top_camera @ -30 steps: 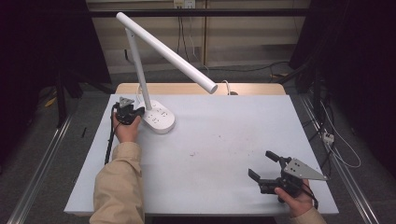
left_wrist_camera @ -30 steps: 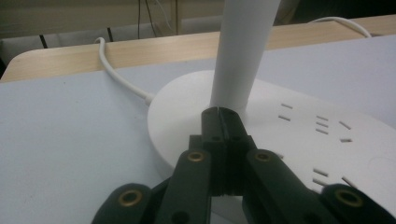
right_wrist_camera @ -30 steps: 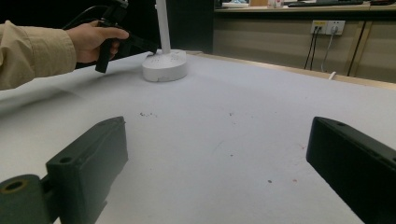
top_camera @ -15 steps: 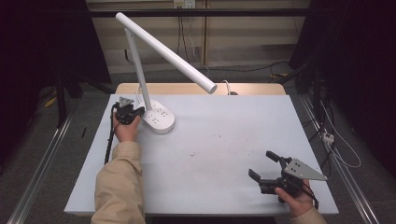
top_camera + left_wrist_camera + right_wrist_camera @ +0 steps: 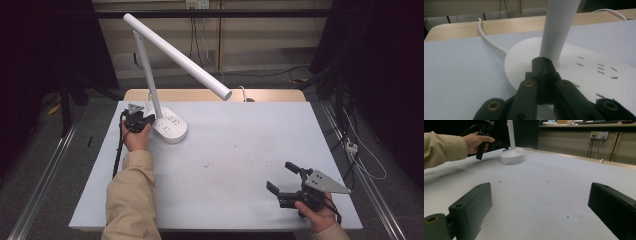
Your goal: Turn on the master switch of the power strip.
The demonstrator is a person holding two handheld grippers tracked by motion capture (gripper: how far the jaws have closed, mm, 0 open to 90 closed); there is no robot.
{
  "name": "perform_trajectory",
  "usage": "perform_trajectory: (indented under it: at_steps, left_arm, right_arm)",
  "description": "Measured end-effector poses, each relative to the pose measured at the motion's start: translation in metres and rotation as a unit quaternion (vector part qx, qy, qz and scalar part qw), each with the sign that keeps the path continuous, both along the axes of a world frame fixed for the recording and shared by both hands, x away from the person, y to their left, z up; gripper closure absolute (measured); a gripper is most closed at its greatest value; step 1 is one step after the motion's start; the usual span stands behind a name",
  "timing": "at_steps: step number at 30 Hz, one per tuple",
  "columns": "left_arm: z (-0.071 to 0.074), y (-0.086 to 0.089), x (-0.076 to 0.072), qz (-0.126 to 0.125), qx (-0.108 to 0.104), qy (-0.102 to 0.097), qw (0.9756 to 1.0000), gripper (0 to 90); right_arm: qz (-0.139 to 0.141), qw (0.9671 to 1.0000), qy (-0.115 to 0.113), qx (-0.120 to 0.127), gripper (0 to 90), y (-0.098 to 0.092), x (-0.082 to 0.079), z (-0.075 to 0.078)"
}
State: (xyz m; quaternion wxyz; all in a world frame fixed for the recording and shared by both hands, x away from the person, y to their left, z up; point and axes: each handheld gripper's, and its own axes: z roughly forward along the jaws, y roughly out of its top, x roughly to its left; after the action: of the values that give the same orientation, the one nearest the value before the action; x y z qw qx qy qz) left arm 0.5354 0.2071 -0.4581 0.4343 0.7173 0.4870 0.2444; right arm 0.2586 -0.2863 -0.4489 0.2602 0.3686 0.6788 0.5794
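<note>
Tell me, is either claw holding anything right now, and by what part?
Nothing is held. The left claw is shut with nothing between its jaws, tips at the lamp base by the post. The right claw is open above the table.

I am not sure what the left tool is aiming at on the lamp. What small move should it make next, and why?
Probably press the left tool gently down on the lamp base. Its jaws are shut with nothing between them, and the tips sit over the base at the foot of the lamp post, like a poke at a touch control. The right tool waits open, far away.
</note>
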Motion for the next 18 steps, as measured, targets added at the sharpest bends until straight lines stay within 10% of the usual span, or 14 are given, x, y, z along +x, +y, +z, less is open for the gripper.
perform_trajectory:
  at_steps: [18]
  left_arm:
    - [-0.0006,-0.0018,-0.0007,0.011,-0.003,0.006,0.9999,90.0]
  right_arm:
    - [0.001,1.0000,-0.001,-0.002,4.7,-0.0001,-0.0009,0.0004]
